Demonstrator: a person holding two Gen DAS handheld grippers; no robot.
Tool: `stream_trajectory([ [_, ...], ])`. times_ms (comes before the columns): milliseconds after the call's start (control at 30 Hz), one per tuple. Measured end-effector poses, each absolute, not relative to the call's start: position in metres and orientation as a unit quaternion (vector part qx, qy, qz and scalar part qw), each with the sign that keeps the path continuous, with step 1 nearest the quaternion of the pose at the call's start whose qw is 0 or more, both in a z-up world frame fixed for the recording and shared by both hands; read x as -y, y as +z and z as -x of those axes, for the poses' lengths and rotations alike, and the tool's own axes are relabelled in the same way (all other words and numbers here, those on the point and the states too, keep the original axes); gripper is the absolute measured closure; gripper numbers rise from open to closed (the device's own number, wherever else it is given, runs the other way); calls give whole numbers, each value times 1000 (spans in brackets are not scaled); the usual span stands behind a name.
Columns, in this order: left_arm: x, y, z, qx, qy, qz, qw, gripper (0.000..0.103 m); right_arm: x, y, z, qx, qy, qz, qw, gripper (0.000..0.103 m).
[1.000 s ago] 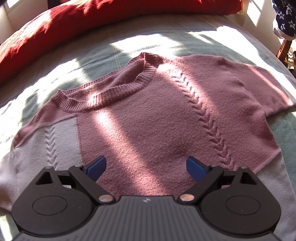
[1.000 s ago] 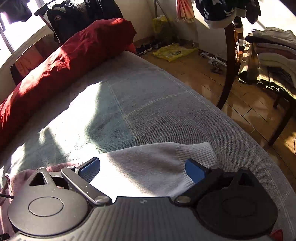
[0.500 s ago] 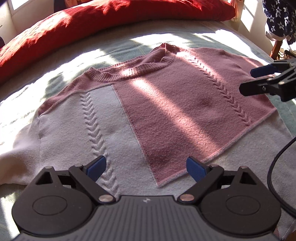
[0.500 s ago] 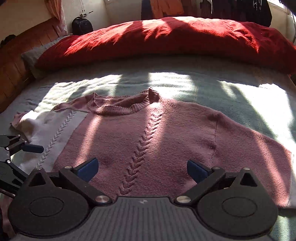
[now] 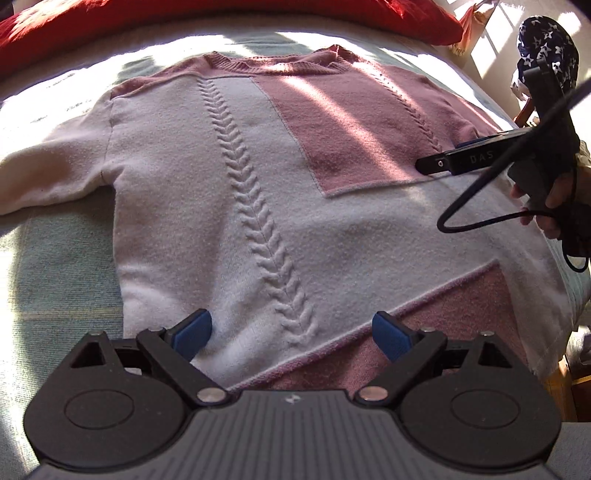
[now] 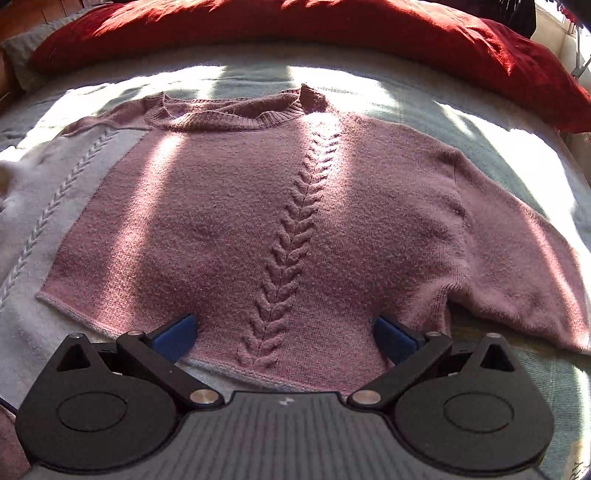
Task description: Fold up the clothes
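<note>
The pink and white sweater (image 5: 258,184) lies flat on the bed (image 5: 55,266), neck toward the top of the frame. A red pillow (image 6: 295,33) sits behind it. The left gripper (image 5: 291,330) and the right gripper (image 6: 284,332) are both spread wide, holding nothing.

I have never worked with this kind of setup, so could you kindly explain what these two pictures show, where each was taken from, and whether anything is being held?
There is no robot here: a person holds a two-finger gripper in each hand, and each gripper carries a fisheye camera that looks forward along its fingers. The black shapes with blue pads at the bottom of each picture are those grippers.

One picture comes from the left gripper, the other from the right gripper. Both stand wide open and hold nothing.

On the bed a pink and white sweater lies spread flat, front up, its sleeves out to the sides. A red duvet lies bunched along the far side. In the left view you can also see the right gripper from the side, with its black cable.
</note>
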State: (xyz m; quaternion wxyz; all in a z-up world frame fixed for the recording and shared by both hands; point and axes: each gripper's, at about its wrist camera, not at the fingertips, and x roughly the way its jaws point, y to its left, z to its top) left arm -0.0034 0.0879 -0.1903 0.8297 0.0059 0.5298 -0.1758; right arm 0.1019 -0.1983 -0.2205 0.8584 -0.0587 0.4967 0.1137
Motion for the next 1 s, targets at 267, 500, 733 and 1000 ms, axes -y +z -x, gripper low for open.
stream_trajectory([
  [267,-120,-159,-48,-462,-141,-65,873,10,197,-219,-102,-501,112,59,856,0],
  [500,-108,-144,-170,-418,-188,3,889,10,202,-221,-88,-465,123,58,875,0],
  [733,-76,-202,-257,-455,-192,66,867,10,201,-223,-85,-454,119,57,881,0],
  [1000,-88,-200,-292,-442,-122,61,887,12,204,-225,-79,-436,124,51,890,0],
])
